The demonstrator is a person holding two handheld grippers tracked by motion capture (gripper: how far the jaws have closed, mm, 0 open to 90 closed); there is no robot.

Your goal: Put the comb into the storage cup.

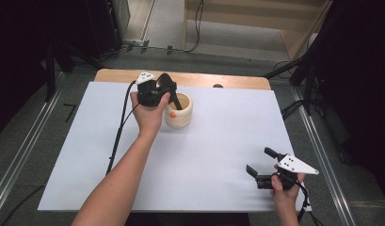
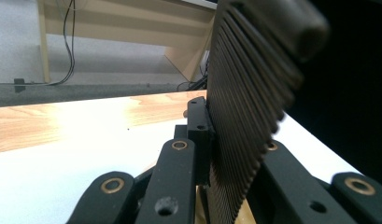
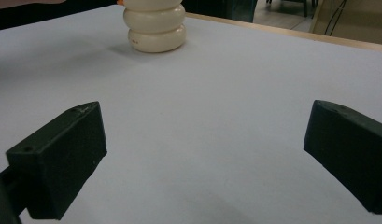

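A cream ribbed cup (image 1: 181, 117) with a small orange mark stands on the white sheet, left of centre toward the back. My left gripper (image 1: 167, 89) hovers just over its rim, shut on a dark toothed comb (image 1: 177, 101) whose lower end slants down into the cup. In the left gripper view the comb (image 2: 247, 93) rises between the two black jaws of the left gripper (image 2: 230, 140), teeth facing left. My right gripper (image 1: 258, 160) rests near the front right corner, open, with nothing between its jaws. In the right gripper view, the right gripper (image 3: 202, 144) points toward the cup (image 3: 156, 28) far ahead.
A white sheet (image 1: 218, 155) covers most of the wooden table (image 1: 204, 79), whose bare back strip carries a small dark spot (image 1: 218, 85). Metal rails run along both sides on the floor. A cable (image 1: 117, 136) trails from the left gripper across the sheet's left part.
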